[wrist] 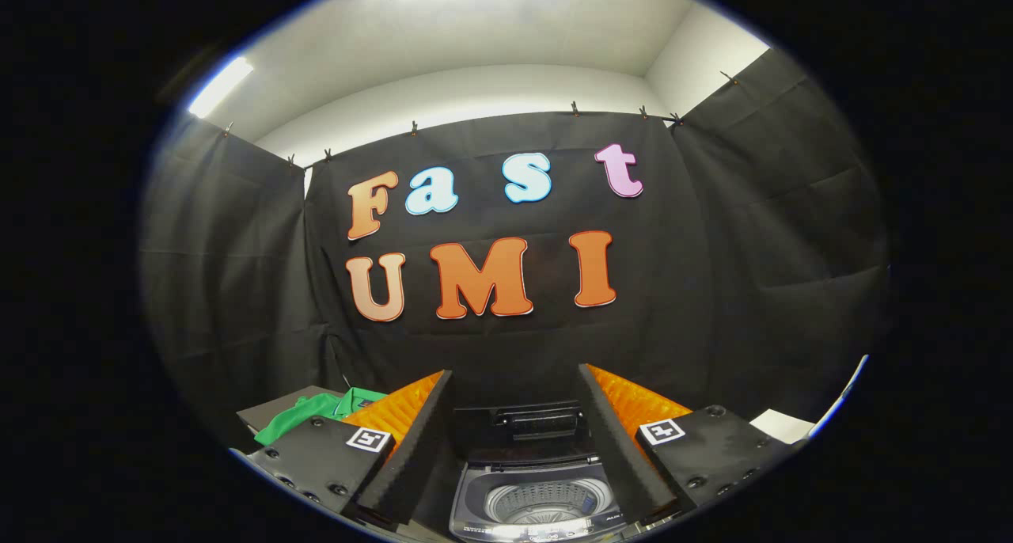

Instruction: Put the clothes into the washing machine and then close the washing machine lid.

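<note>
Nothing is loaded yet: the tongs hang wide and empty above the open washing machine, so next comes reaching left for the green garment.

Claw camera, above the washer
It looks forward and slightly down past the parted claw fingers; the open washer sits close below, the booth wall beyond it.

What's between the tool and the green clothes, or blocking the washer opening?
Nothing visible. The tool is open and empty above the washing machine, whose lid stands raised behind the bare drum. The green clothes lie off beyond the left finger, with nothing seen on top.
</note>
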